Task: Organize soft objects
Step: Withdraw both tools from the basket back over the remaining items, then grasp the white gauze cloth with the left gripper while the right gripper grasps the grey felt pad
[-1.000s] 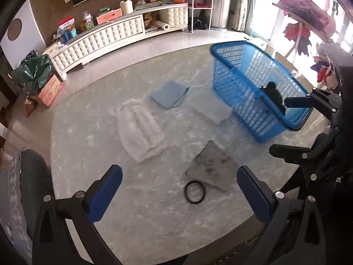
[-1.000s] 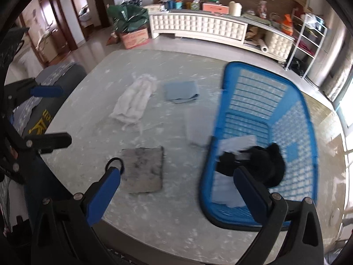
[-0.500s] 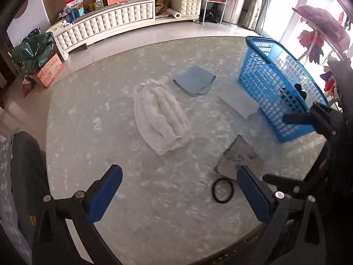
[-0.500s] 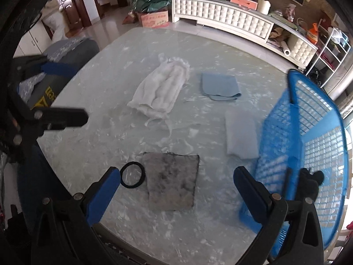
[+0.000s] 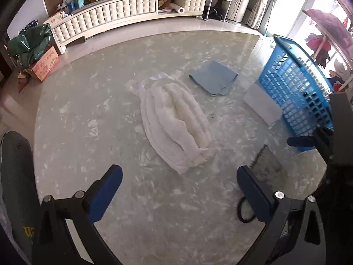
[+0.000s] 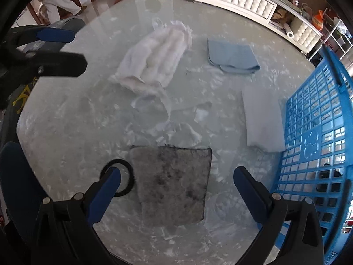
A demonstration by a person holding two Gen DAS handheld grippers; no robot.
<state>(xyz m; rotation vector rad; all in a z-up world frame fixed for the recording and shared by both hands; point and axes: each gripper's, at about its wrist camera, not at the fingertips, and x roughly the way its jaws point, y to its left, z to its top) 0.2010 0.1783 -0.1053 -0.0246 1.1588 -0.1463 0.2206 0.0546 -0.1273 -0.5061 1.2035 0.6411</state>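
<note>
Round marble tabletop (image 6: 66, 114) bearing four soft items and a blue basket (image 6: 313, 137) at its right edge; the basket appears tipped on its side, lattice wall facing the items, with something dark showing through the mesh low down, not identifiable. The step in hand, by judgement, is selection of the next item for the basket: both tools are empty and poised above the near edge. Right gripper (image 6: 176, 195): jaws spread wide, gripping nothing, framing the mottled grey cloth (image 6: 172, 183), which lies flat and nearest; a black ring (image 6: 118, 180) lies touching the cloth's left edge, partly behind the left fingertip. Left gripper (image 5: 179, 190): jaws likewise wide and empty, aimed toward the bunched white towel (image 5: 174, 121) at mid-table. Farther off lie a folded blue cloth (image 6: 231, 56) and, just beside the basket wall, a folded pale cloth (image 6: 262, 119).

The next move probably calls for a descent onto the grey cloth; since it lies flat, one finger would need to catch an edge or pinch up a fold; the ring should stay clear of the closing jaws.

Room for moving: open marble between the grey cloth and the basket gives a short path to the right; the near table rim lies close below both tools; the two grippers are near each other, so crossing paths is a risk; the pale cloth crowds the basket's wall.
</note>
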